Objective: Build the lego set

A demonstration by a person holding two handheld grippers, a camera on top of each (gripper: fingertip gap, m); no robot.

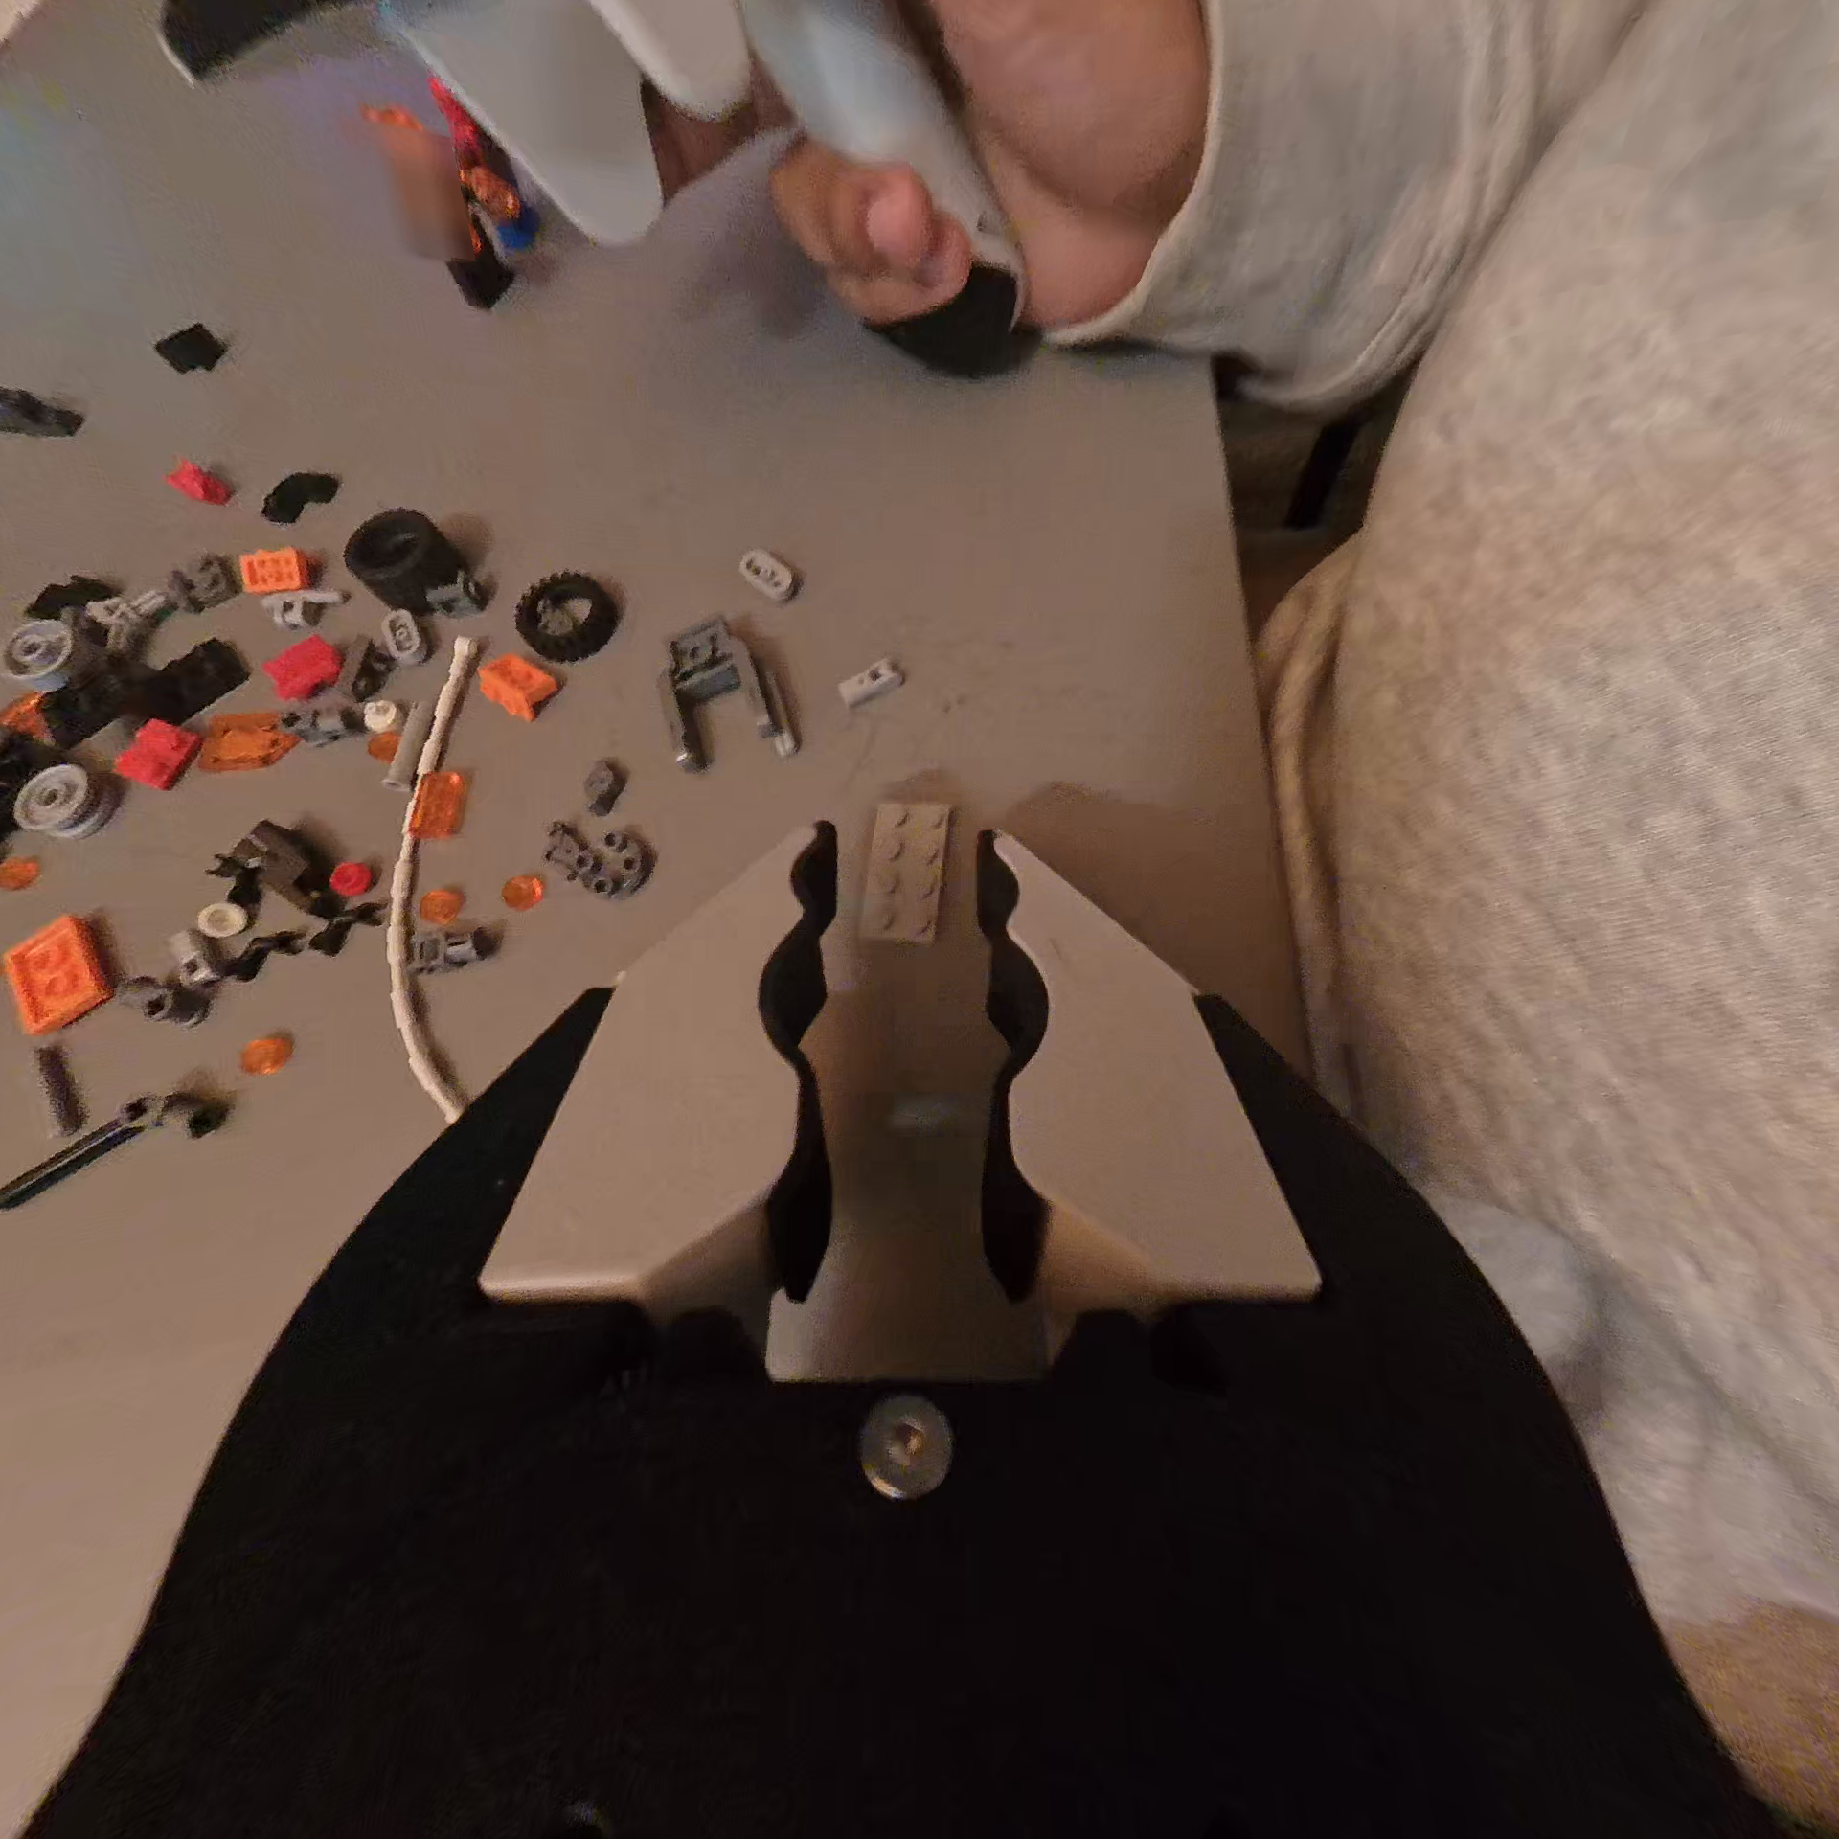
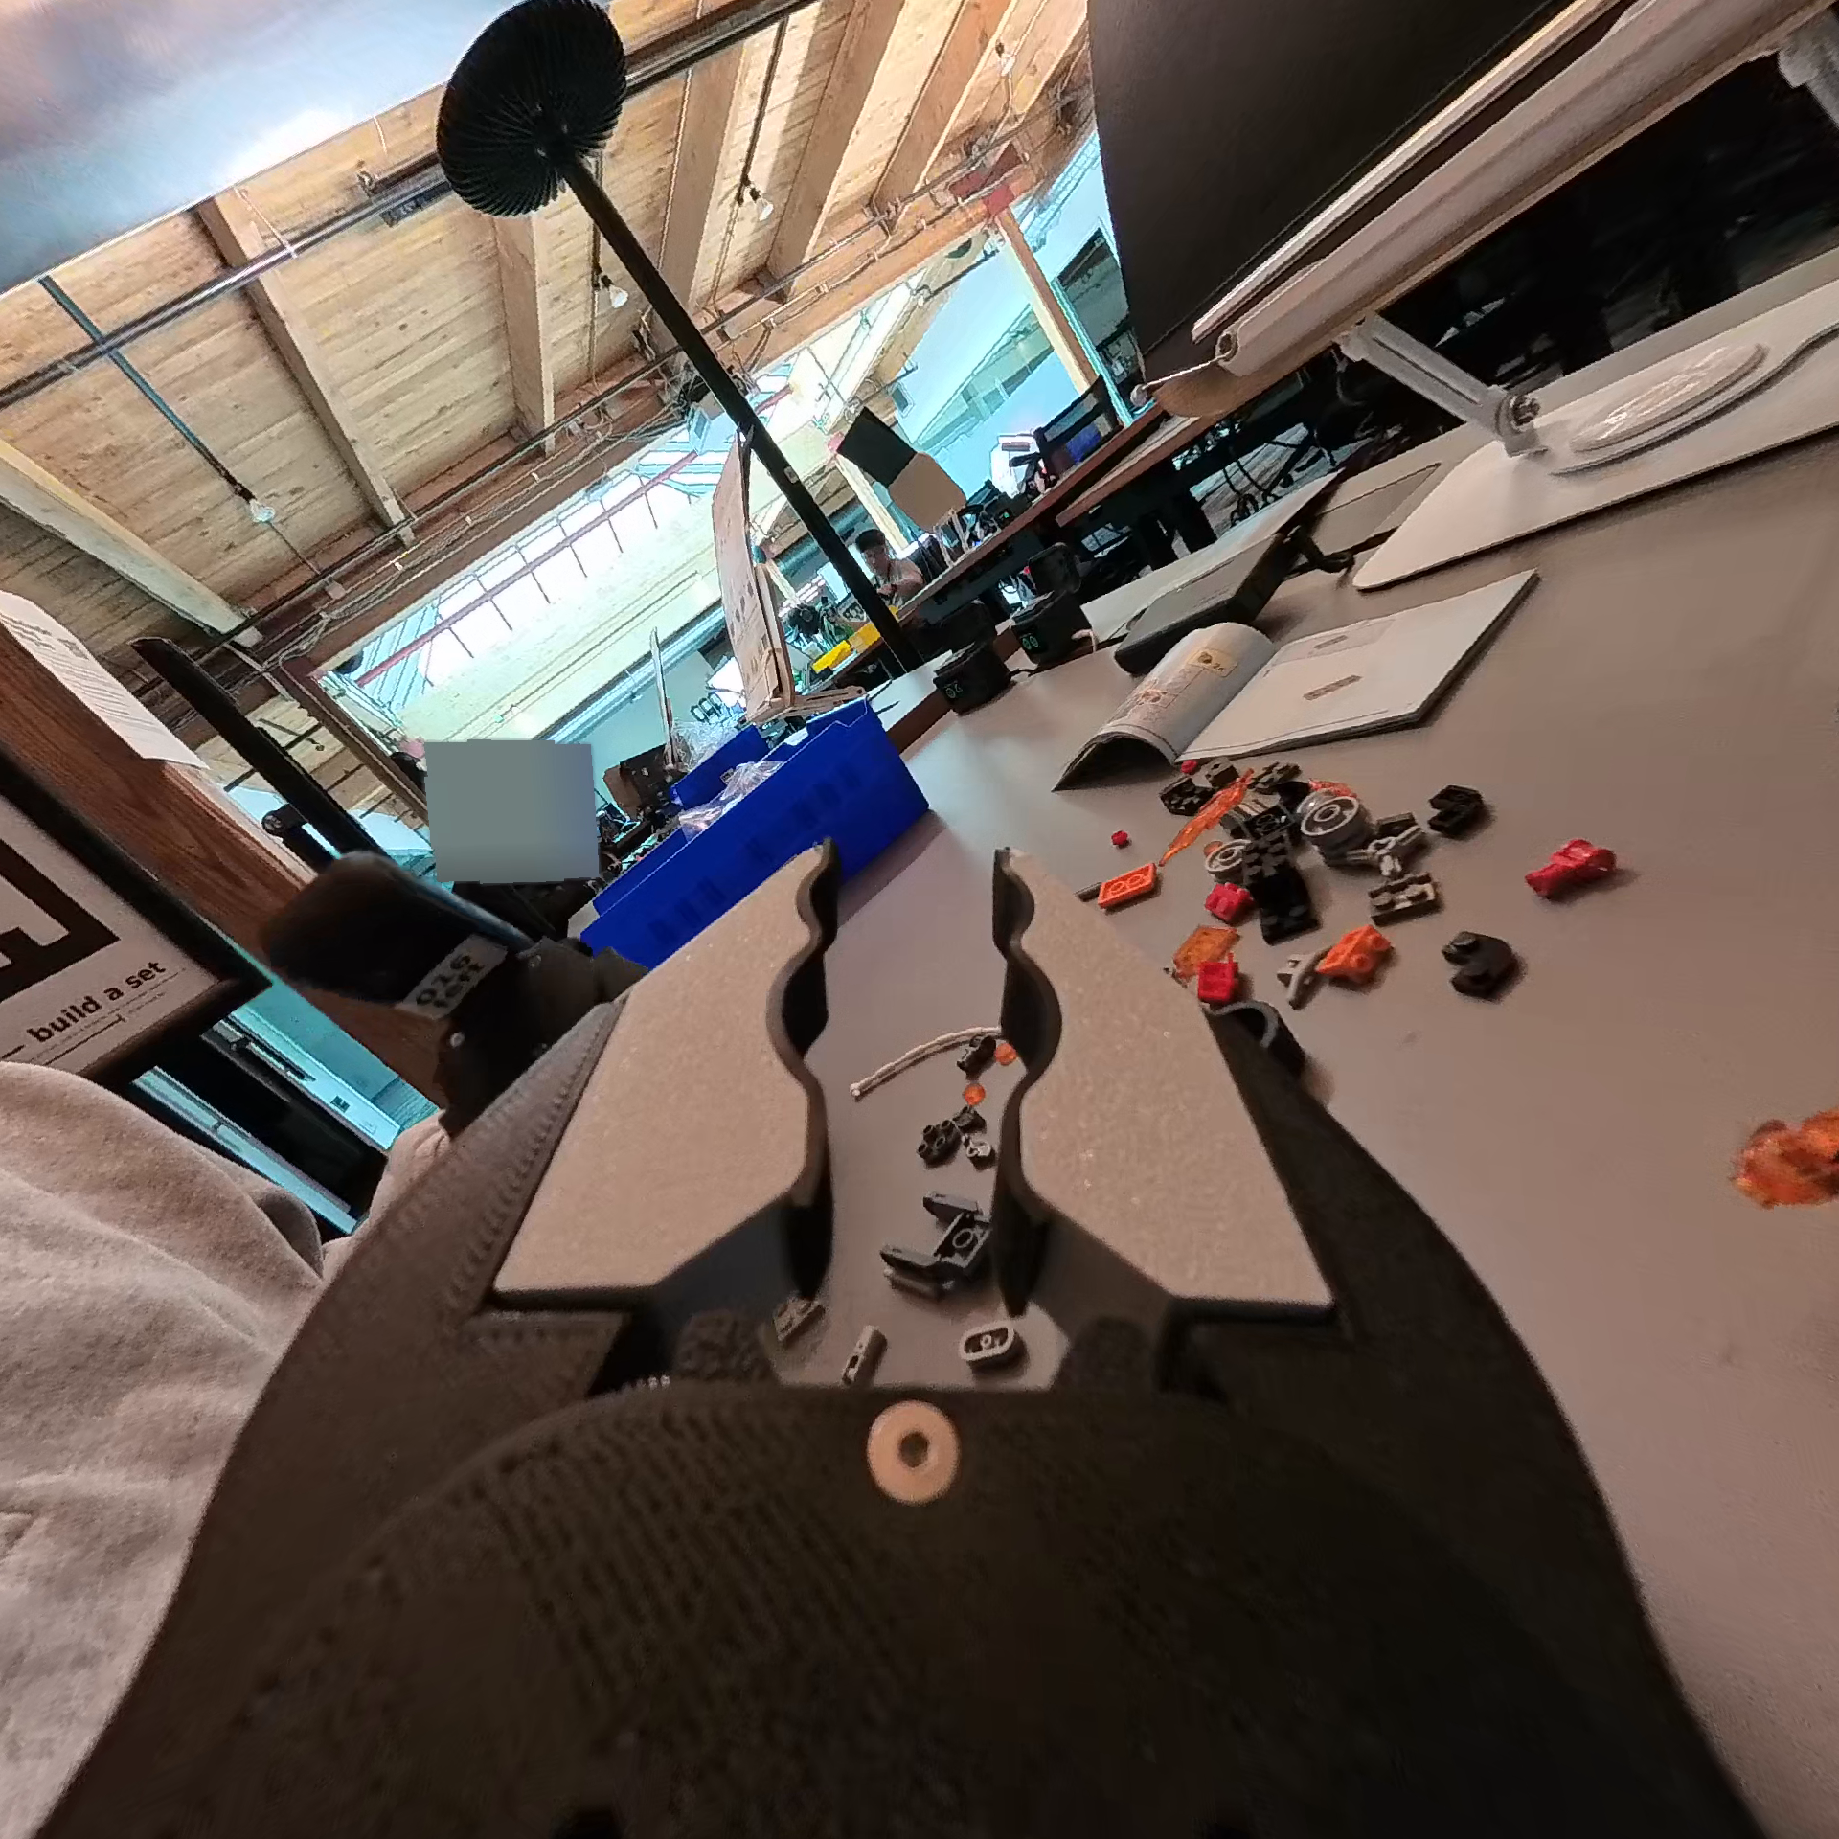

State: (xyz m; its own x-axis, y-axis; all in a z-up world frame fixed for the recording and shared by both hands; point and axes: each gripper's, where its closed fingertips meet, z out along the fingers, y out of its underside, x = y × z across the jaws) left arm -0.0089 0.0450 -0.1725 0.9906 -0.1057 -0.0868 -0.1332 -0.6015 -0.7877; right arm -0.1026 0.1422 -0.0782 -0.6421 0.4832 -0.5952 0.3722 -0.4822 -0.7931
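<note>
Here we have the left tool point(image 1: 906, 846) low over the grey tabletop point(image 1: 697, 398), its jaws parted and gripping nothing. A light grey studded plate point(image 1: 908, 874) lies flat between the fingertips with a gap showing on either side, so we cannot say either finger touches it. The plate sits near the tabletop's right edge point(image 1: 1239, 697), beyond which a pale sweatshirt point(image 1: 1592, 796) fills the view. To the left the loose lego pieces point(image 1: 249, 746) spread out: black tyres point(image 1: 569, 617), orange and red plates, grey connectors and a white flexible hose point(image 1: 418, 876). A bare strip of tabletop separates this scatter from the plate. Farther off, a hand point(image 1: 995, 169) holds the other tool.

In the right wrist view, the right tool point(image 2: 911, 866) is likewise parted and empty, held above small dark pieces point(image 2: 945, 1244). To its right lie more pieces point(image 2: 1294, 856), then an open instruction booklet point(image 2: 1294, 687) and a monitor stand point(image 2: 1443, 508). A blue bin point(image 2: 776, 846) stands ahead, near the far edge.
</note>
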